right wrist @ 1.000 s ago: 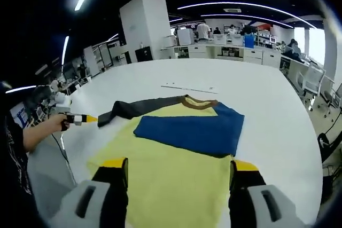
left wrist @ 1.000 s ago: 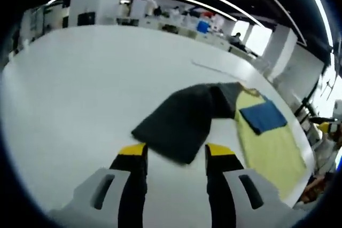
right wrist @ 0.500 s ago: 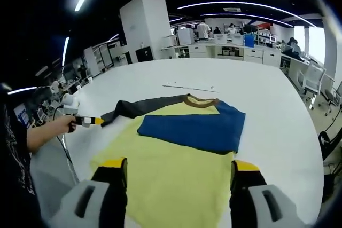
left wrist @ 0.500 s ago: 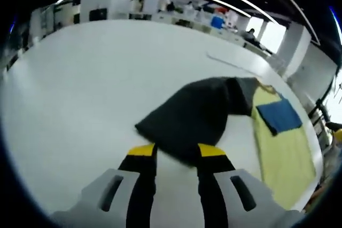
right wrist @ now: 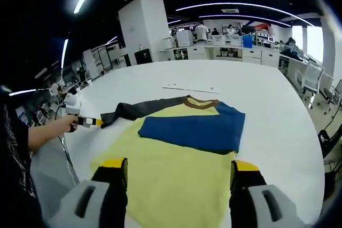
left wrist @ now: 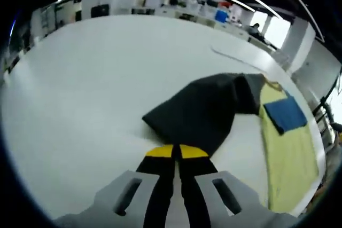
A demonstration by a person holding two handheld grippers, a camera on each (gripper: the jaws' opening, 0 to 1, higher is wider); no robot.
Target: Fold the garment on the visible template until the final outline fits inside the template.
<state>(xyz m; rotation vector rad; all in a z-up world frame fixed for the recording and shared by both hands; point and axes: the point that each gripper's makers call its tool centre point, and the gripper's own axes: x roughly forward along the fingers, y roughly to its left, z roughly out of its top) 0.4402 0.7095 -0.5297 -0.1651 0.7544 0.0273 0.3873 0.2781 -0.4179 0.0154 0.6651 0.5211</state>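
A yellow shirt (right wrist: pixel 171 177) with a brown collar (right wrist: pixel 199 101) was spread flat on the white table (right wrist: pixel 267 86), near the edge closest to the right gripper (right wrist: pixel 180 172). Its blue sleeve (right wrist: pixel 195 131) was folded across the chest. The dark grey sleeve (left wrist: pixel 200 111) was stretched out sideways, away from the body, toward the table's left edge. The left gripper (left wrist: pixel 176 151) was seen with its yellow-tipped jaws pressed together on the cuff end of that sleeve. The right gripper was held over the shirt's hem, its jaws wide apart and holding nothing. A thin strip (right wrist: pixel 187 88) lay on the table beyond the collar.
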